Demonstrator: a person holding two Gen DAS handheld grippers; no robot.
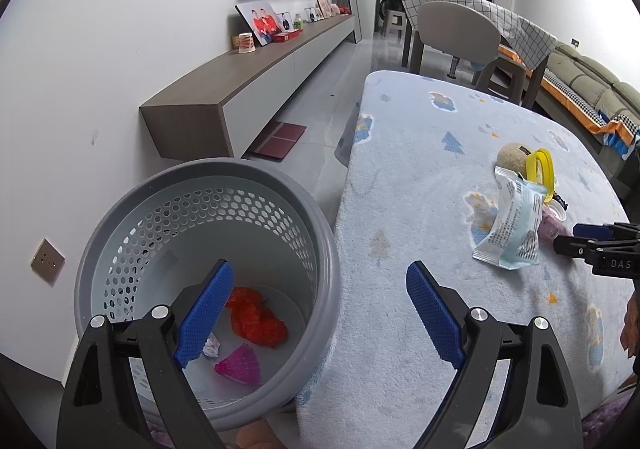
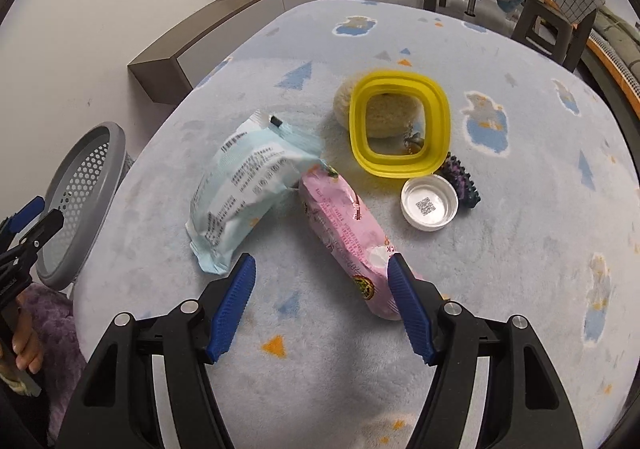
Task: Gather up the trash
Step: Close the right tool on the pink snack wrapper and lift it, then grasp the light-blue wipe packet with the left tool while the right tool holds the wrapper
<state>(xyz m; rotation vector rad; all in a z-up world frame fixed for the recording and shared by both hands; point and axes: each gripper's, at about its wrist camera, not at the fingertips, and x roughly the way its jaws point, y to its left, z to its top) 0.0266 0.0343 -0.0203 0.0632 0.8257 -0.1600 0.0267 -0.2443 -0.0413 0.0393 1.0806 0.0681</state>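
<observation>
A grey perforated basket (image 1: pixel 120 249) stands beside the table and holds a red crumpled wrapper (image 1: pixel 256 317), a pink piece (image 1: pixel 240 365) and a white scrap (image 1: pixel 211 347). My left gripper (image 1: pixel 320 269) hangs open and empty over the basket's right rim. On the table lie a light blue packet (image 2: pixel 244 189) and a pink packet (image 2: pixel 344 225). My right gripper (image 2: pixel 322 261) is open just above the pink packet's near end, which sits by the right fingertip (image 2: pixel 404 289). The pads do not press on it. In the left wrist view the right gripper (image 1: pixel 566 237) shows beside the blue packet (image 1: pixel 512 225).
Behind the packets are a yellow square container (image 2: pixel 400 121), a beige ball (image 2: pixel 344 101), a white cap (image 2: pixel 430 205) and a dark spiky piece (image 2: pixel 460 181). A pale blue plush cloth (image 2: pixel 520 249) covers the table. A hand (image 2: pixel 24 353) holds the left gripper (image 2: pixel 40 219). A chair (image 1: pixel 456 33) stands beyond.
</observation>
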